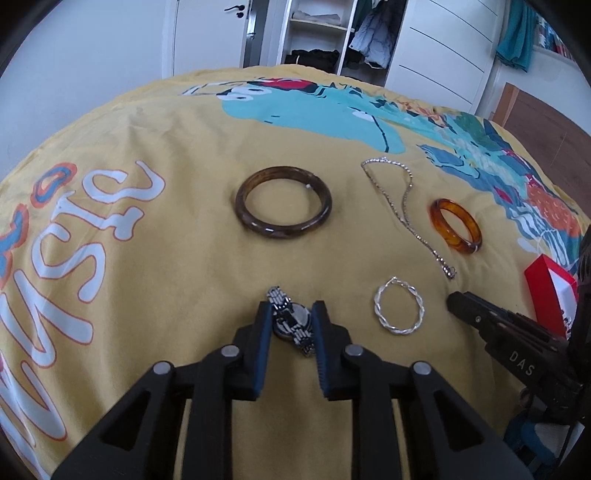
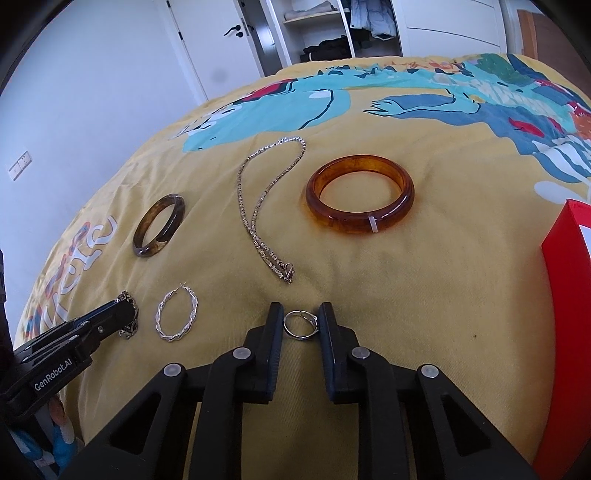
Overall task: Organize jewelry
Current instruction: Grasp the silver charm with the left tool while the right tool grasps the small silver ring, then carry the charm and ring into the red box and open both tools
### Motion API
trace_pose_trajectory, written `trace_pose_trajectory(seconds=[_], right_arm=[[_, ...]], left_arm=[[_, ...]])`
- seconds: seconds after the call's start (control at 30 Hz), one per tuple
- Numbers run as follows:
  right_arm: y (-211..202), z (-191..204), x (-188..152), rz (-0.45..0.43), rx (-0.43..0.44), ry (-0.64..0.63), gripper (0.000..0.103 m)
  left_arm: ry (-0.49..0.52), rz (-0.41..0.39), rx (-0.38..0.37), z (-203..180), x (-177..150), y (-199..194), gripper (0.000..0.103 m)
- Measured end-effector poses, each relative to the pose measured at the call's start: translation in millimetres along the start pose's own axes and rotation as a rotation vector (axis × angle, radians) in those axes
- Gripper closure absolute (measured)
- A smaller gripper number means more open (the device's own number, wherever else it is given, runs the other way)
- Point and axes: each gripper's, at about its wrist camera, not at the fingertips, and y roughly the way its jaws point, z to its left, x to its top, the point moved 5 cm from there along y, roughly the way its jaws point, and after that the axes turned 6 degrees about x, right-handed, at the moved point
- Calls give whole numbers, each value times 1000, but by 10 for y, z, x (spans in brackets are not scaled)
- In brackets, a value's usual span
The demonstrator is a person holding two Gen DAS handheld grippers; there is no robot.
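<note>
My left gripper has its jaws around a silver wristwatch lying on the yellow bedspread; the pads sit at its sides. My right gripper straddles a small silver ring, jaws close on both sides. Around them lie a dark brown bangle, an amber bangle, a silver chain necklace and a twisted silver hoop. The right gripper's fingers show in the left wrist view; the left gripper's fingers show in the right wrist view.
A red jewelry box with a white lining stands at the right edge of the bed. The bedspread carries a colourful print. Behind the bed are a door and an open wardrobe.
</note>
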Motion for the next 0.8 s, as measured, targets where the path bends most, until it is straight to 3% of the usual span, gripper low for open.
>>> trace_pose_trajectory(seconds=[0.4,0.8], right_arm=[[-312,107,-23,-19,-7,-15,84],[-1306,262,65,-115,-22,-25,84]], left_arm=[[11,-3,-11,-46,-33,-323,84],[2,-65,-50,-96,48,-1226,84]])
